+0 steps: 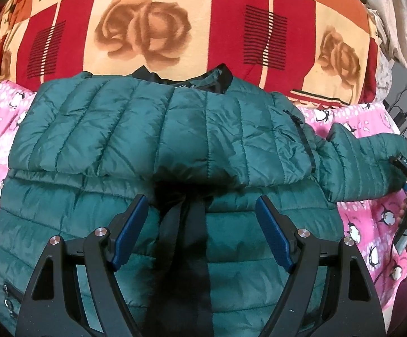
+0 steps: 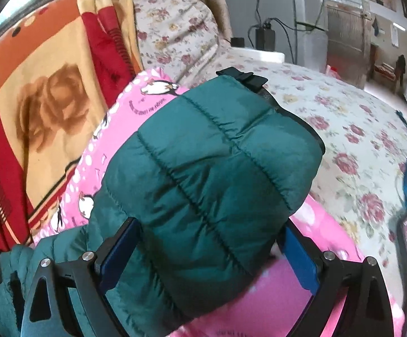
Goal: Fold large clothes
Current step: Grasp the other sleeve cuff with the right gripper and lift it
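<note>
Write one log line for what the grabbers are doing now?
left gripper: open above jacket | right gripper: around sleeve, grip unclear

Ahead of the left gripper (image 1: 202, 233), with its black arms and blue pads, lies a teal quilted jacket (image 1: 153, 129) with a black collar (image 1: 226, 80). Beneath it is a pink penguin-print sheet (image 1: 372, 219); beyond, a red, orange and cream checked rose blanket (image 1: 147, 28).

Left gripper (image 1: 202, 226) agape, right gripper (image 2: 209, 248) clamped.
</note>
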